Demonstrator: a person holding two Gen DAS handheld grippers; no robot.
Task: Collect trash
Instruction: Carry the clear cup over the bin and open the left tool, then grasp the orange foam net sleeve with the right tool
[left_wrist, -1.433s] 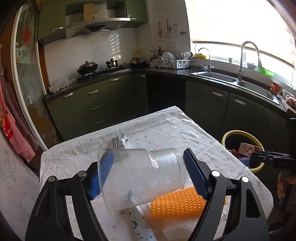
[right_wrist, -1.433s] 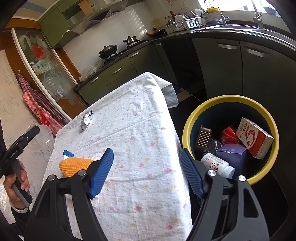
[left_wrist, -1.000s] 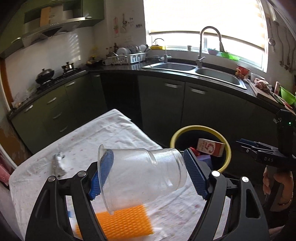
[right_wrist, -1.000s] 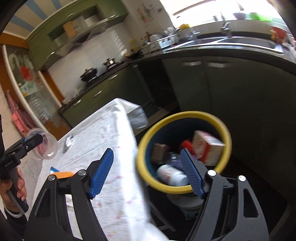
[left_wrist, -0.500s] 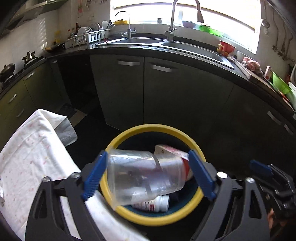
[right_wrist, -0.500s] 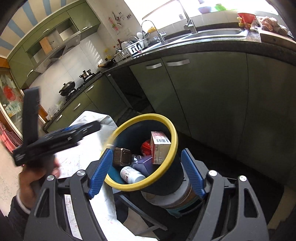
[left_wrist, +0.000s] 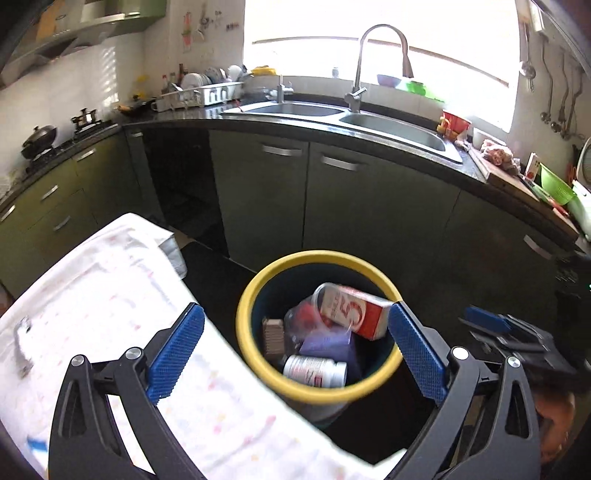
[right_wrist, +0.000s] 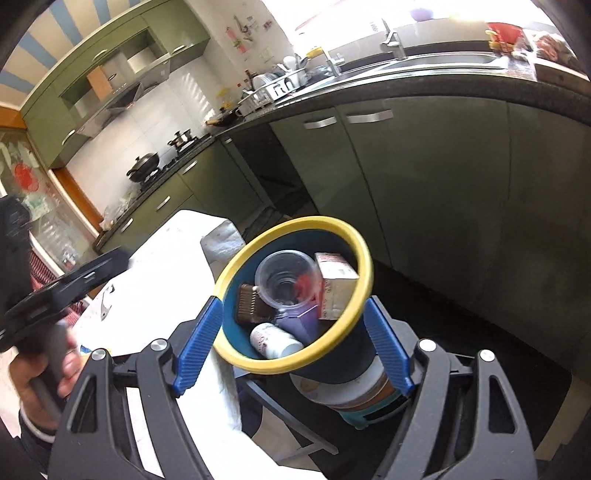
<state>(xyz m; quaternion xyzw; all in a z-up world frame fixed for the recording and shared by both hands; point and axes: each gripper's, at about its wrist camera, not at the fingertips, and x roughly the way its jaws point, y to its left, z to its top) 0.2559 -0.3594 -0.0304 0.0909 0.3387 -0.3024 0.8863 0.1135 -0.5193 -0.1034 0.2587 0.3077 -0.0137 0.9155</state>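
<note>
Clear plastic cup (right_wrist: 283, 278) lies in the trash bin (right_wrist: 364, 254), on top of the pile, mouth tipped up toward the right wrist camera. It's transparent and empty as far as I can tell, rim round, not crushed; in the left view it is mostly a faint glassy outline (left_wrist: 318, 303) over the red-and-white carton (left_wrist: 354, 310). It leans on that carton and a brown ridged piece (right_wrist: 248, 303), with a purple box (right_wrist: 298, 322) and a white bottle (right_wrist: 275, 339) lower down (bin is fairly full, so the cup rides high).

Bin has a yellow rim and dark blue wall, and stands just beside the tabletop (left_wrist: 96, 295) edge, likely so trash travels a short way.

Left claw (left_wrist: 295, 350) is spread wide and holds nothing, above and in front of the bin mouth, which fits a drop-off pose. Right claw (right_wrist: 291, 345) is also wide and empty, with the bin framed between its blue pads (right_wrist: 388, 345) (not gripping it, just looking past).

On the flowered cloth a small silvery wrapper (left_wrist: 23, 341) lies well apart from the bin, so collection isn't finished, I'd judge.
</note>
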